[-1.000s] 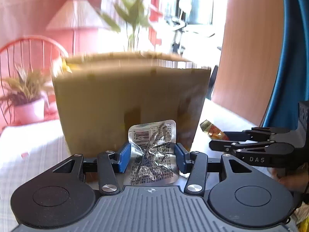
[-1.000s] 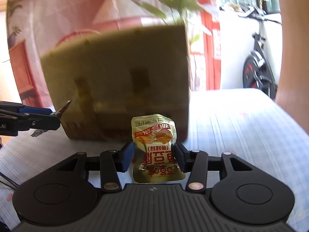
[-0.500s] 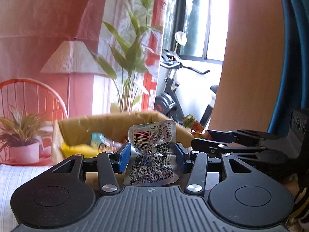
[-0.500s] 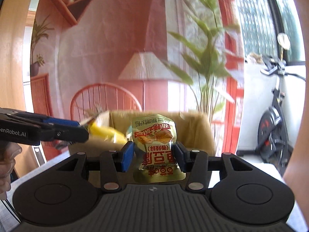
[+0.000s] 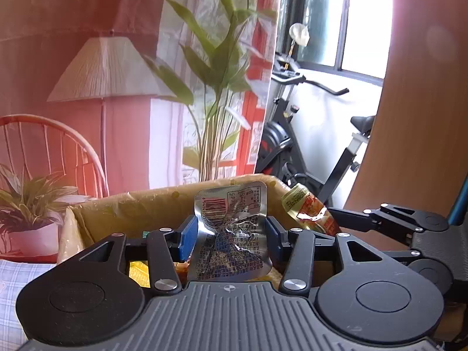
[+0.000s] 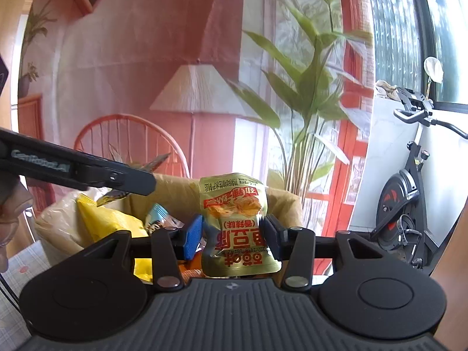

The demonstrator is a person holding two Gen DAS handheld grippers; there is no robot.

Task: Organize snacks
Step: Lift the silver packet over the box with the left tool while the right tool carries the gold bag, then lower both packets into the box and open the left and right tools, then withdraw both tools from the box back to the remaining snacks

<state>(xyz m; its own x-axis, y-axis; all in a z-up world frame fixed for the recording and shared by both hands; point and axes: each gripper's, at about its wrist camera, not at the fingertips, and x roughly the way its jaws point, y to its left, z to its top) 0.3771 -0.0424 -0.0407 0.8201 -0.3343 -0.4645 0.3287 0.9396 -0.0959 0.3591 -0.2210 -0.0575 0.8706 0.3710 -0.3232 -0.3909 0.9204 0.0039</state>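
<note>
Cardboard box (image 5: 163, 207): open-topped, on checked tablecloth (image 5: 17, 275); holds yellow bag (image 6: 108, 222) and other packets.
Left gripper (image 5: 228, 237): blue pads pinch crumpled silver foil packet (image 5: 231, 234), held upright above the box's near side.
Right gripper (image 6: 232, 234): pads clamp gold snack pouch (image 6: 237, 228), print upside down, held over the box opening.
Grippers: side by side, apart.
</note>
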